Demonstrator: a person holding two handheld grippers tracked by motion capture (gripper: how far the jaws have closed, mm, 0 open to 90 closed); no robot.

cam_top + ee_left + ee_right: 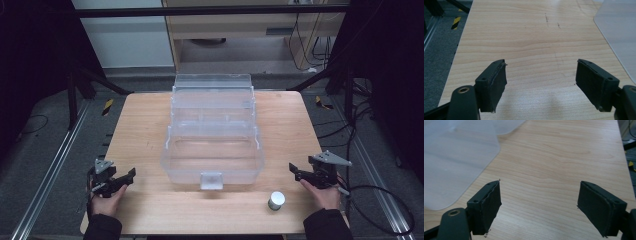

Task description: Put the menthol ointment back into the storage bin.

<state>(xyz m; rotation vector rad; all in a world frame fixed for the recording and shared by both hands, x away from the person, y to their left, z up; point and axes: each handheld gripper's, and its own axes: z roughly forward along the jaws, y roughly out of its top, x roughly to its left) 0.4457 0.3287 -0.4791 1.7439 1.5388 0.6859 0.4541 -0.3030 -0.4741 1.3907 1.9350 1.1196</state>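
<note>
A light wooden table (150,140) with visible grain carries a clear plastic storage box (212,135), its tiered trays stepping up toward the far edge and a latch tab facing the near side. A small grey cylinder with a white top (276,200), possibly a roll of tape or a capped container, stands on the bare wood near the front right, apart from the box. Faint dark scuffs mark the tabletop on the left.

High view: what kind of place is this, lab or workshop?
Likely a lab data-collection rig. A bare wooden table stands inside a dark metal frame, cables trail over grey carpet, and hazard-striped tape marks the floor by the table.
</note>
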